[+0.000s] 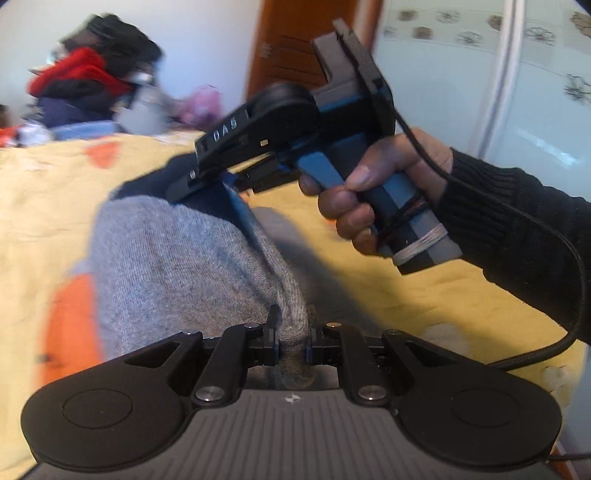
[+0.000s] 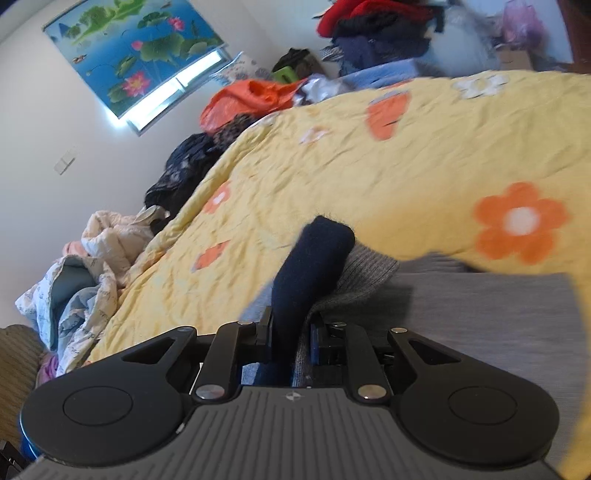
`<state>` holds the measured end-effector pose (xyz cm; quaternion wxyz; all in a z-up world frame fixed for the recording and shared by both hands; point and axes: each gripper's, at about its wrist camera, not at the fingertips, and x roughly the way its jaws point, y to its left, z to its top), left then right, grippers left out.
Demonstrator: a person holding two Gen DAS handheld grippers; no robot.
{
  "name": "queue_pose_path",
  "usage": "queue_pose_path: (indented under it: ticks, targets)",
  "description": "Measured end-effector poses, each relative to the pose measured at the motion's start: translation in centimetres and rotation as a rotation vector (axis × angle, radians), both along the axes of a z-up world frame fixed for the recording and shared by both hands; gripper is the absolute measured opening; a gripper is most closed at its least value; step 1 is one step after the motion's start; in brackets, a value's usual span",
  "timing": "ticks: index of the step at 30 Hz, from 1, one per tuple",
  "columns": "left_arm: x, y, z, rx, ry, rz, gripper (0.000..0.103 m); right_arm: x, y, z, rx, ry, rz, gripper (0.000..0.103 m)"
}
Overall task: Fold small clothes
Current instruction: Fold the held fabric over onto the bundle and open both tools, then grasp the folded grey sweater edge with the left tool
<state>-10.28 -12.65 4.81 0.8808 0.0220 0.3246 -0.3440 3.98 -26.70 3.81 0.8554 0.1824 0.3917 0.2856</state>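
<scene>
While the left tongs (image 1: 291, 341) sit at the bottom centre of the left wrist view, their jaws are closed tight on a bunched grey edge of the garment (image 1: 177, 258), which rises from them and spreads toward the middle left of the frame over the yellow bedspread (image 1: 44, 192). The garment is grey knit with a dark navy part at its far end. There, just above centre, the right tongs (image 1: 207, 184) pinch the navy cloth, jaws nearly closed on it. A hand (image 1: 373, 184) in a black ribbed sleeve (image 1: 517, 221) grips the blue-grey handle at centre right, and a black cable (image 1: 554, 314) loops down from the tool toward the lower right.

In the right wrist view, the right tongs (image 2: 290, 343) at the bottom centre are clamped on the garment (image 2: 314, 258): a navy fold stands up between the jaws, with grey ribbed knit just beside it on the right and a flat grey stretch running to the right edge. The bedspread (image 2: 406, 155), yellow with orange flowers, fills the middle and right of the frame.

A pile of clothes (image 2: 376, 33) in red, black and navy sits at the top, an orange bag (image 2: 251, 99) lies left of it, and a lotus picture (image 2: 129, 48) hangs in the upper left. Crumpled pale bedding (image 2: 81, 280) lies at the left edge.
</scene>
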Motion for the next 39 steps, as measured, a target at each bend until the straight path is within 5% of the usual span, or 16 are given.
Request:
queue_pose_path:
  ticks: [6, 13, 15, 18, 20, 22, 25, 28, 33, 37, 39]
  targets:
    - [1.3, -5.9, -2.8, 0.051, 0.103, -0.046, 0.011, -0.8, -6.8, -1.6, -0.071, 0.035, -0.092, 0.024]
    - [3.0, -6.0, -4.0, 0.044, 0.127, -0.075, 0.013, -1.3, -8.1, -4.5, -0.057, 0.049, -0.12, 0.023]
    - [3.3, -4.8, -4.1, -0.019, 0.153, -0.091, 0.022, -1.0, -8.4, -5.2, -0.044, 0.071, -0.137, 0.025]
    - [3.1, -1.8, -3.1, -0.088, 0.175, -0.136, 0.049, -1.5, -9.3, -5.6, 0.016, 0.11, -0.189, 0.051]
    - [2.1, 1.3, -2.1, -0.128, 0.102, -0.115, 0.077, -3.3, -10.3, -4.7, 0.061, 0.081, -0.25, 0.065]
    - [0.9, 4.6, -1.4, -0.138, -0.007, -0.057, 0.083, -6.0, -11.3, -3.8, 0.106, 0.023, -0.28, 0.073]
    - [-0.1, 7.4, -1.2, -0.03, -0.102, -0.007, 0.083, -9.8, -11.7, -3.3, 0.153, 0.006, -0.243, 0.073]
    - [-0.6, 7.9, -2.1, 0.098, -0.138, -0.001, 0.083, -12.9, -10.8, -3.3, 0.096, 0.015, -0.18, 0.072]
    - [-1.6, 7.8, -4.0, 0.167, -0.165, -0.04, 0.083, -14.7, -8.0, -3.8, -0.09, 0.04, -0.095, 0.068]
    - [-1.7, 7.0, -4.3, 0.21, -0.168, -0.001, 0.082, -15.0, -6.3, -4.1, -0.202, 0.029, -0.091, 0.048]
    - [-2.2, 6.8, -4.5, 0.204, -0.176, 0.003, 0.082, -15.5, -6.3, -3.5, -0.233, -0.007, -0.095, 0.047]
